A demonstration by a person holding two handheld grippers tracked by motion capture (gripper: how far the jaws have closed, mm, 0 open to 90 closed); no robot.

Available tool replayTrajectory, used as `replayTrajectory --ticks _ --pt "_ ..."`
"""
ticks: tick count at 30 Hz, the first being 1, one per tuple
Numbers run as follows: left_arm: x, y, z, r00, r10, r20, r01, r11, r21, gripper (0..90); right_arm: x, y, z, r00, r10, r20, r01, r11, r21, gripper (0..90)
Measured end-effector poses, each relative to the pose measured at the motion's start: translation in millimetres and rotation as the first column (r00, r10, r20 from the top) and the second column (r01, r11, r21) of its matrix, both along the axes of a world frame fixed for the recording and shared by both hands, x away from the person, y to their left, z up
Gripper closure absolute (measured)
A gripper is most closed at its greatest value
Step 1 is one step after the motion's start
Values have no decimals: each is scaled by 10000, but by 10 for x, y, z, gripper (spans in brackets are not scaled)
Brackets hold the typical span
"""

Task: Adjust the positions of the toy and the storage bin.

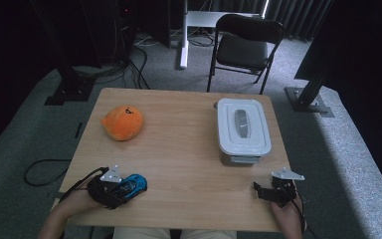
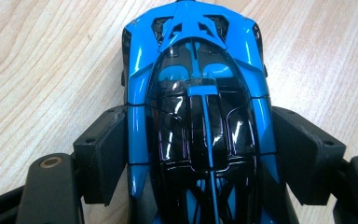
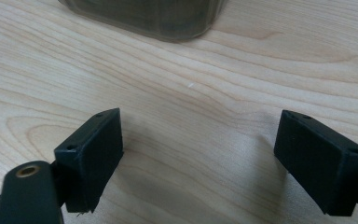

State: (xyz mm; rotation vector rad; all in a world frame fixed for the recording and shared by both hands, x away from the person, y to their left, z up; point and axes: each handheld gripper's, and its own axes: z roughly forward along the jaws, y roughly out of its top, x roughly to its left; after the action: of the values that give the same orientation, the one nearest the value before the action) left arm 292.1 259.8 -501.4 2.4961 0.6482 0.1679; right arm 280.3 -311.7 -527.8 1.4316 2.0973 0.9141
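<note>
At lower left of the high view, the left gripper [image 1: 124,188] clasped a blue toy car [image 1: 132,184] on the table [image 1: 179,149]; its pads [image 2: 103,151] pressed both flanks of the car; at lower right, the right gripper [image 1: 264,190] stood wide apart, holding nothing, short of the box [image 1: 242,130].

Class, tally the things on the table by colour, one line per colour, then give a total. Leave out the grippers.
Blue: 1, the toy car
Orange: 1, the plush toy
Grey: 1, the lidded box
Total: 3
</note>
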Motion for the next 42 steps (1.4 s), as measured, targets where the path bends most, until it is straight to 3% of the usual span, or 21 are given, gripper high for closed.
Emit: replayTrajectory --ticks 5,11,22,27,28,29,30,31,32,33,34,36,37,38,42 --pt "3 -25 23 9996 257 78 -257 9997 -56 245 0 0 0 10000 6 2 -6 10000 -3 149" --pt "25 3 161 9963 797 311 -769 9935 -834 202 0 0 0 10000 6 2 -6 10000 -3 149" --pt "155 78 250 9866 1519 589 -1457 9844 -982 202 0 0 0 10000 8 6 -8 10000 -5 149" --pt "283 145 255 9682 2361 823 -2305 9704 -723 202 0 0 0 10000 6 1 -6 10000 -3 149" --pt "310 165 261 9625 2542 943 -2478 9660 -744 202 0 0 0 10000 5 0 -5 10000 -2 149" --pt "372 204 269 9468 3053 1021 -2984 9513 -770 202 0 0 0 10000 5 1 -5 10000 -2 149" --pt "372 204 269 9468 3053 1021 -2984 9513 -770 202 0 0 0 10000 5 1 -5 10000 -2 149" --pt "426 231 269 9356 3335 1159 -3268 9422 -738 203 0 0 0 10000 5 1 -5 10000 -2 150" --pt "452 238 269 9307 3452 1209 -3395 9383 -659 202 0 0 0 10000 4 1 -4 10000 -2 149" --pt "452 238 269 9307 3452 1209 -3395 9383 -659 203 0 0 0 10000 5 2 -5 10000 -2 149" --pt "506 251 276 9229 3622 1309 -3572 9321 -608 202 0 0 0 10000 8 4 -8 10000 -5 149" --pt "527 258 277 9196 3704 1306 -3648 9288 -656 202 0 0 0 10000 6 1 -6 10000 -3 150" --pt "576 282 288 9087 3897 1494 -3835 9209 -699 203 0 0 0 10000 6 2 -6 10000 -1 149" --pt "605 297 292 9031 4031 1481 -3964 9151 -737 203 0 0 0 10000 4 0 -4 10000 0 149" --pt "708 344 317 8910 4291 1480 -4207 9031 -857 204 0 0 0 10000 5 1 -5 10000 0 150"
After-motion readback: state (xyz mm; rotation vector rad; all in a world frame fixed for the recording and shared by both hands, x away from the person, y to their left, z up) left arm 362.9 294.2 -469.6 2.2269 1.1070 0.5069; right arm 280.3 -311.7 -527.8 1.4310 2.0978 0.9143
